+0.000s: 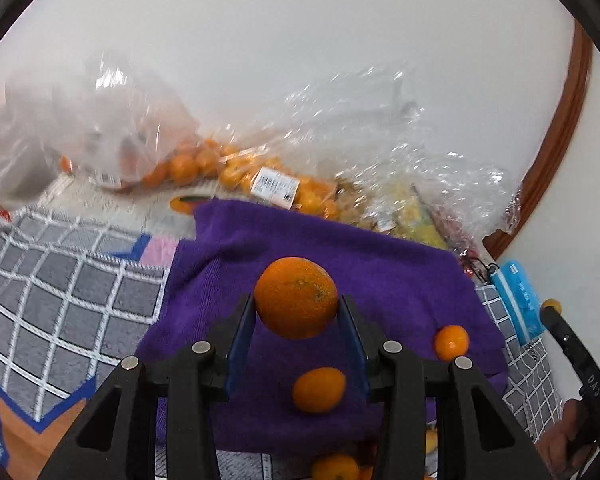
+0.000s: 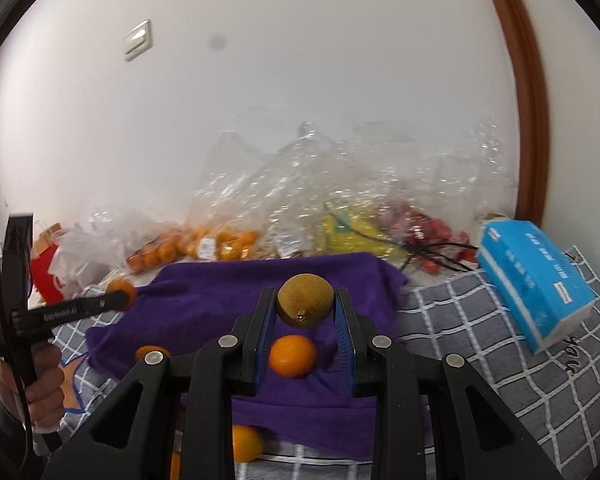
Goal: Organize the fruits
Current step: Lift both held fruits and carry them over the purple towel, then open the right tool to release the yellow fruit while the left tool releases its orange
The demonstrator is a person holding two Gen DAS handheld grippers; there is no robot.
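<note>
My left gripper (image 1: 297,305) is shut on a large orange (image 1: 296,297) and holds it above a purple towel (image 1: 396,284). Two small mandarins (image 1: 319,389) (image 1: 451,342) lie on the towel below it. My right gripper (image 2: 305,306) is shut on a brown kiwi (image 2: 305,305), also above the purple towel (image 2: 204,300). A mandarin (image 2: 292,355) lies on the towel under the right gripper. In the right wrist view the left gripper (image 2: 118,298) shows at the left with its orange (image 2: 121,289).
Clear plastic bags of mandarins (image 1: 236,172) (image 2: 204,248), yellow fruit (image 2: 352,232) and red fruit (image 2: 432,232) lie along the white wall. A blue tissue box (image 2: 536,276) sits at the right on the grey checked cloth (image 1: 60,288). More mandarins (image 2: 244,444) lie near the towel's front edge.
</note>
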